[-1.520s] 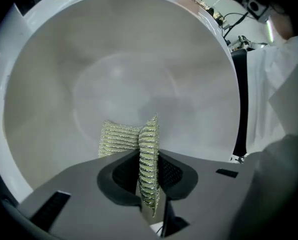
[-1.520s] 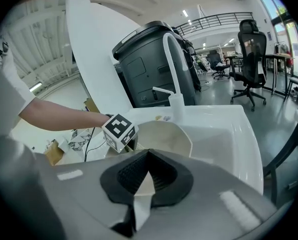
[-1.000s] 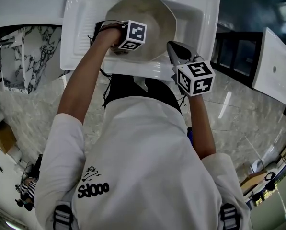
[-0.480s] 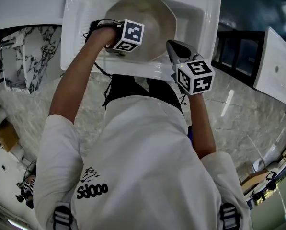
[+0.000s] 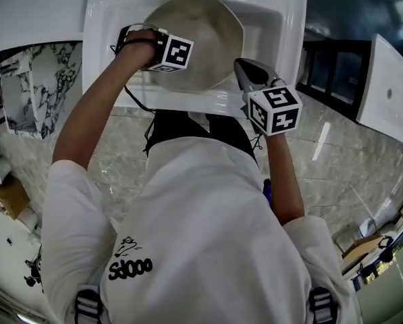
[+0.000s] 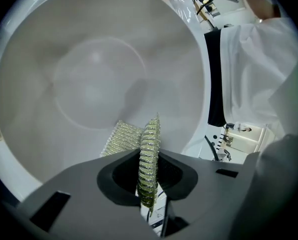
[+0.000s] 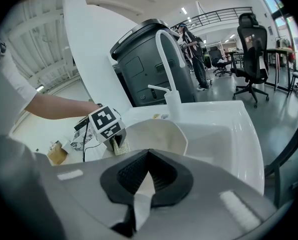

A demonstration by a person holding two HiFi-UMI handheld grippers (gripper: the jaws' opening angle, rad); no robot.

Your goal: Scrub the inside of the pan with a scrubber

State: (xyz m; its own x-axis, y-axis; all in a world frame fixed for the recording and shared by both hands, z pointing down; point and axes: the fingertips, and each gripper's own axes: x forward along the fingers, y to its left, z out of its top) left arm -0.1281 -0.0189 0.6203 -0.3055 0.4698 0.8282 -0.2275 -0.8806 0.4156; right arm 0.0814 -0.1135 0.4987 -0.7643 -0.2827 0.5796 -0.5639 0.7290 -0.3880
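left gripper (image 6: pixel 149 158) jaws clamped on a green-gold scrubber (image 6: pixel 123 136), pressed to the inner wall of the pan (image 6: pixel 89 79) mid-sink (image 5: pixel 289 25), right gripper (image 7: pixel 148 156) jaws closed on pan's near rim

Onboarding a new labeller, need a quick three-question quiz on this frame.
1. Which tool reaches into the pan?
2. The left tool grips: A sponge, B scrubber, C cloth.
3. True or false: the pan sits on a stove.
Key: 1 left; 2 B; 3 false, it sits in the sink.
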